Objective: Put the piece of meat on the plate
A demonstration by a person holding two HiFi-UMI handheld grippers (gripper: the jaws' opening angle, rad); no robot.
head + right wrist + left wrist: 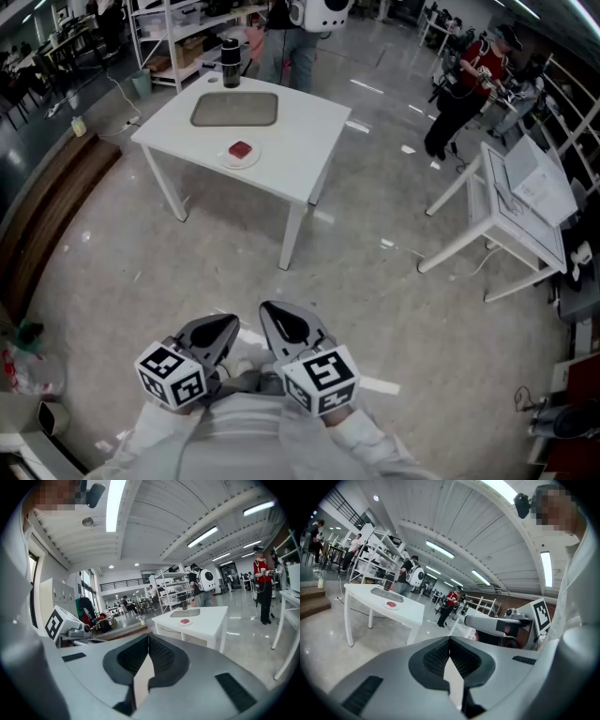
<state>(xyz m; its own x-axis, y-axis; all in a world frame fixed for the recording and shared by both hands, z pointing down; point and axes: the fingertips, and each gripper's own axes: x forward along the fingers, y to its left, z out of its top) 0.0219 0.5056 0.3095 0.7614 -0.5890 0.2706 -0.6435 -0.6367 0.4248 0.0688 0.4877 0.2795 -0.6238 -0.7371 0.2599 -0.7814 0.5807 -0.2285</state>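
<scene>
The small red piece of meat [240, 148] lies already on the round white plate [228, 160], near the front edge of the white square table [302, 141], so the task looks finished, or not under way. The person stands well apart from the table. The left hand-held gripper [450, 641] and the right hand-held gripper [148, 640] are close to the body, each with its jaws together and nothing between them. No further move seems needed, except perhaps to check the placement. The meat is too small to show its details, and the flat grey rectangular tray [234, 110] behind it looks empty, though this is not sure.
</scene>
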